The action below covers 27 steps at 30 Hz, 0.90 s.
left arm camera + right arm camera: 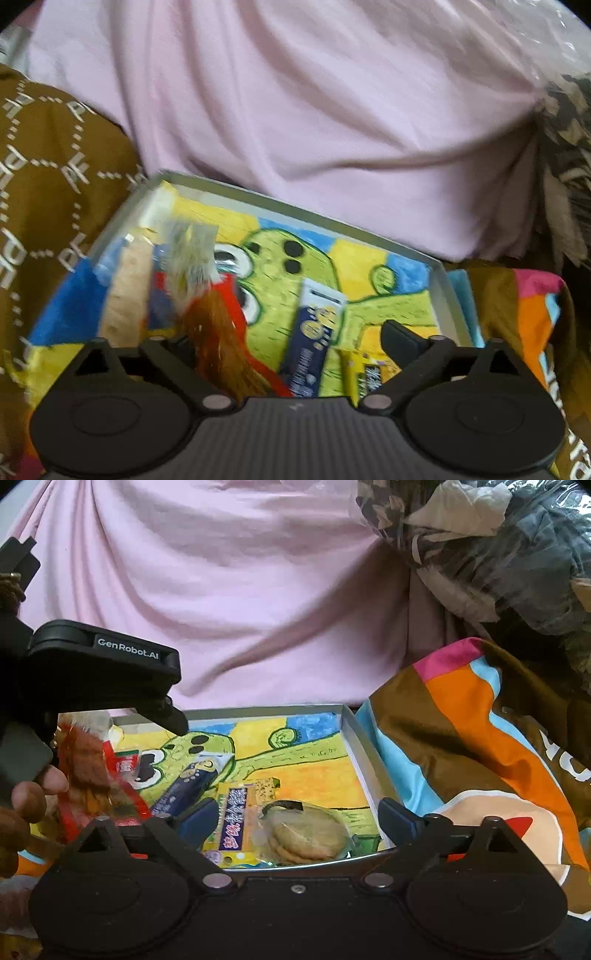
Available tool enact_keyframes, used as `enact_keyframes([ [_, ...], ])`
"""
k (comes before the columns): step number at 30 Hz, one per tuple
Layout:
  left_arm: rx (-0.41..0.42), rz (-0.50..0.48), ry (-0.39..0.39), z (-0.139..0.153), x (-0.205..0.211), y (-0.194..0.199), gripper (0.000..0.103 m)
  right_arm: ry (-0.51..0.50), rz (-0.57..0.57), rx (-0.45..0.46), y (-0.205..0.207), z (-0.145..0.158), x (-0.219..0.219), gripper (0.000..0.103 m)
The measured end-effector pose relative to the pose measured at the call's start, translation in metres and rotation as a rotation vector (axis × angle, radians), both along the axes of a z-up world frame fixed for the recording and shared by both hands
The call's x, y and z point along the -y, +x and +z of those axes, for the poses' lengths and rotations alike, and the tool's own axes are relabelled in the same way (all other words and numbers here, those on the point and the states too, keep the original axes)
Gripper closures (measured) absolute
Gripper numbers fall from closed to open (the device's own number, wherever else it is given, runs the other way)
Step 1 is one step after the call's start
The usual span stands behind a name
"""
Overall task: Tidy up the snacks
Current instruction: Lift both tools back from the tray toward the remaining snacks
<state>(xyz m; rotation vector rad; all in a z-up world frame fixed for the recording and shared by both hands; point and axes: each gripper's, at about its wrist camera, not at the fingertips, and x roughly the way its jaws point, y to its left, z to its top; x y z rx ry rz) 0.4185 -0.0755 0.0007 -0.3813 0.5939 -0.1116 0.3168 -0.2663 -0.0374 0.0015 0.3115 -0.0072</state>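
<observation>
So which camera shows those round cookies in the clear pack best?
The right wrist view: the cookies lie whole and sharp in the box's near corner. The left wrist view doesn't show them.

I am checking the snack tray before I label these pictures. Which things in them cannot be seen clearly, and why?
- Red and brown snack packet, left wrist view: blurred, its print unreadable.
- Tray near edge, right wrist view: hidden behind the right gripper.
- Round biscuits pack, right wrist view: lower part cut off by that gripper's body.
- Blue snack bar, left wrist view: text too blurred to read.
</observation>
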Motion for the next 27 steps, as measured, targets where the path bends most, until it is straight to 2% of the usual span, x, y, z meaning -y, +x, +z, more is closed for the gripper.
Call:
enact_keyframes([
  [3, 0.019, 0.036, 0.033, 0.007, -0.005, -0.004, 0.000, 0.002, 0.000, 0.014, -0.006, 0.007, -0.003, 0.002],
  [6, 0.078, 0.093, 0.135, 0.018, -0.006, -0.012, 0.000, 0.001, 0.004, 0.028, -0.013, 0.016, -0.006, 0.001],
  [8, 0.105, 0.100, 0.177, 0.025, -0.009, -0.017, 0.000, 0.002, 0.006, 0.037, -0.018, 0.021, -0.007, 0.001],
  [19, 0.242, 0.082, 0.216, 0.058, -0.027, -0.080, 0.000, 0.023, 0.003, 0.106, -0.062, 0.068, -0.008, 0.001],
  [27, 0.285, 0.080, 0.231, 0.075, -0.045, -0.142, 0.000, 0.041, 0.036, 0.114, -0.110, 0.099, -0.017, 0.001],
])
